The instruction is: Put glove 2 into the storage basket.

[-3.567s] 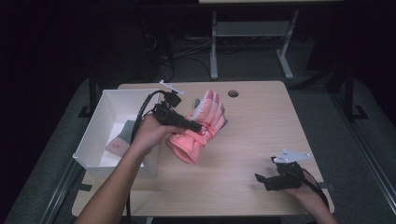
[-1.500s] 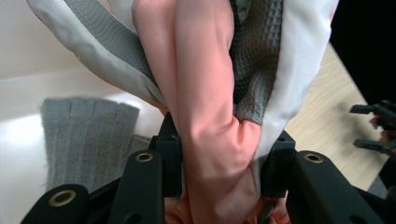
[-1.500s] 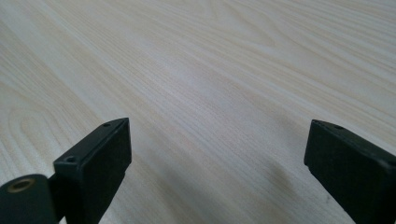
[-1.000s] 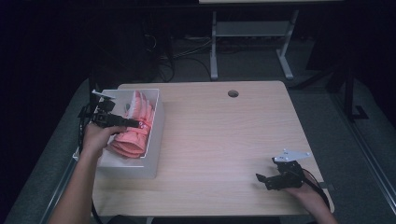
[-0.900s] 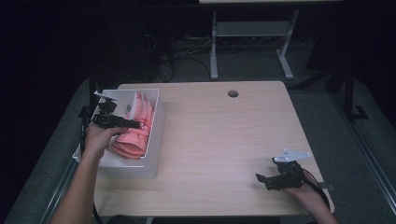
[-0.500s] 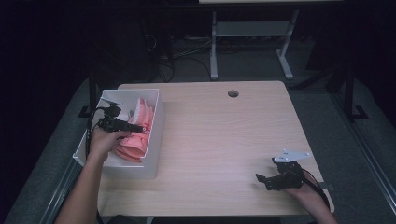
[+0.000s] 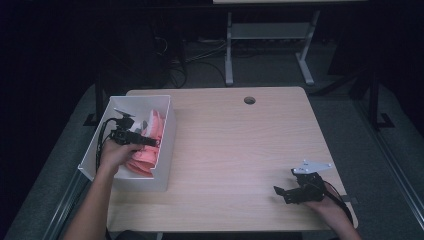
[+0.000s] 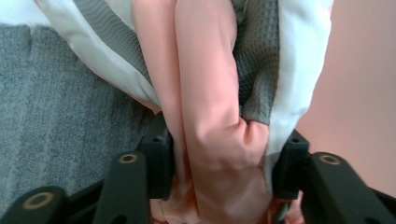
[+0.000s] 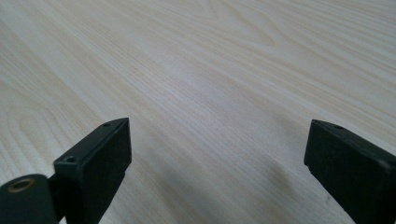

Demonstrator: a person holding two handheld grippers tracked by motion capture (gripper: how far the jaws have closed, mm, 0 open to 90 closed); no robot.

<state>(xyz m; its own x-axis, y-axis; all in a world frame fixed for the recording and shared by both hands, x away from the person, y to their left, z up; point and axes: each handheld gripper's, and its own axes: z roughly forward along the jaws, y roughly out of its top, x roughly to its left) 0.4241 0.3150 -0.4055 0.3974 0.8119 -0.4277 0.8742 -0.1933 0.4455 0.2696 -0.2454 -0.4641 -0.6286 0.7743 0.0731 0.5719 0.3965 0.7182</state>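
Note:
A pink rubber glove (image 7: 144, 152) with grey and white parts lies inside the white bin (image 7: 168, 142) at the table's left edge. My left gripper (image 7: 152, 143) reaches into the bin and is shut on the glove. Up close, a pink fold of the glove (image 8: 210, 93) runs between the two black jaws of the left gripper (image 8: 222, 163), which press on it from both sides. My right gripper (image 7: 280, 192) rests low at the table's front right, open. In its own view the right gripper (image 9: 215, 149) has nothing between its jaws, just bare wood.
Grey textured cloth (image 8: 56, 107) lies beside the glove in the bin. The light wooden table (image 7: 240, 145) has a round cable hole (image 7: 249, 100) near its far edge. A metal stand (image 7: 270, 35) is on the dark floor behind.
My left gripper carried the pink glove from the table's middle into the white bin, then drew back a little toward the near side. The right gripper has stayed still.

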